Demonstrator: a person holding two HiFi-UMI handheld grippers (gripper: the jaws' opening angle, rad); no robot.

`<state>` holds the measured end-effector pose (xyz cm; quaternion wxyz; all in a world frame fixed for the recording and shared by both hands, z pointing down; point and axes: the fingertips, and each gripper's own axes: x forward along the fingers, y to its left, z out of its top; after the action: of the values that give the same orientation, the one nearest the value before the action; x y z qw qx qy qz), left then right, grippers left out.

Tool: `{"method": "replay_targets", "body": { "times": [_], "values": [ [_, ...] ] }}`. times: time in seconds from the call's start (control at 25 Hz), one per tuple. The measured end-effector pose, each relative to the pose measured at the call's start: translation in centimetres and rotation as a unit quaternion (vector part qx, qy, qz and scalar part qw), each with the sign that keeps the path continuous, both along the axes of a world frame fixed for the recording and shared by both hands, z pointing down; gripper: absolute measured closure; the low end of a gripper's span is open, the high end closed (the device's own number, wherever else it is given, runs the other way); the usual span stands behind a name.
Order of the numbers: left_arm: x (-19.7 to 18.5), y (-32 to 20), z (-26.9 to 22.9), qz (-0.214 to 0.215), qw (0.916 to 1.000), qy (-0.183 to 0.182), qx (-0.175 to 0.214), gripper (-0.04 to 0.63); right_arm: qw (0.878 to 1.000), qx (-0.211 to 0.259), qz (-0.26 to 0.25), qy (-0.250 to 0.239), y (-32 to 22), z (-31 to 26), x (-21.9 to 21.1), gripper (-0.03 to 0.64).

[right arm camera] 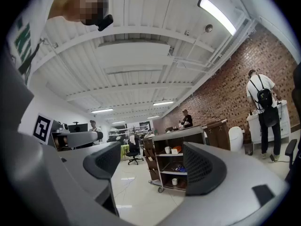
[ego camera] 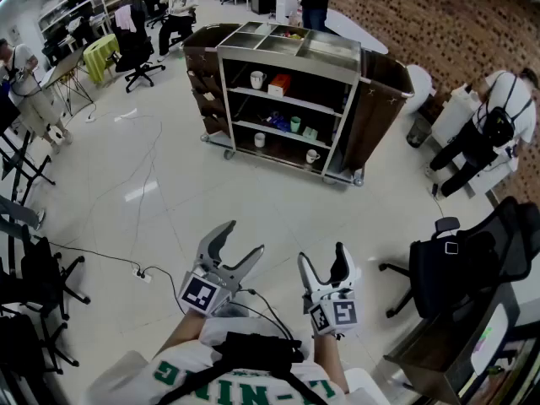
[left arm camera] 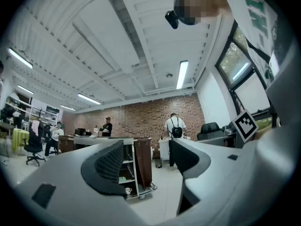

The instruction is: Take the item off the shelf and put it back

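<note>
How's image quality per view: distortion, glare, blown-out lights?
Head view: strong fisheye bending the room's edges, a pale glare patch on the floor, shelf cart small but sharp. Left gripper view: black round vignette, a strip light blown out. Right gripper view: same vignette, a strip light clipped, shelf cart legible.

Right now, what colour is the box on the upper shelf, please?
Red box; head view shows it best.

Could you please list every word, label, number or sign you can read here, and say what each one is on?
"NING": green letters on the person's white shirt; the rest of the print can't be made out.
Left claw and right claw: square black-and-white code patches only, no words.
Things on the cart: too small to read.
</note>
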<state>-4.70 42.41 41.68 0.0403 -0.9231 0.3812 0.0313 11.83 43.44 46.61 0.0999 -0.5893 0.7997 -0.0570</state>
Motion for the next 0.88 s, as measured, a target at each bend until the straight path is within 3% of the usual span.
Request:
{"method": "replay_targets", "body": {
  "times": [0.4,0.6,0.88],
  "values": [
    [0.5,-3.1,0.5,0.008,0.9999,0.002,-0.006,0.295,1.000,-0.003,0.009,-0.002,-2.7,0.4,0.6,0.189],
    [0.5,-7.9,2.1,0.025,0.9997,0.004,-0.003,0.295,1.000,-0.010,0.018,0.011,-6.0,0.2,0.6,0.189],
    [0.1,-16.3,0.3,0.037,0.9987,0.035,0.003,0.295,0.999,-0.011,0.022,0.037,-14.1,-0.8,-0.5,0.198]
  ]
}}
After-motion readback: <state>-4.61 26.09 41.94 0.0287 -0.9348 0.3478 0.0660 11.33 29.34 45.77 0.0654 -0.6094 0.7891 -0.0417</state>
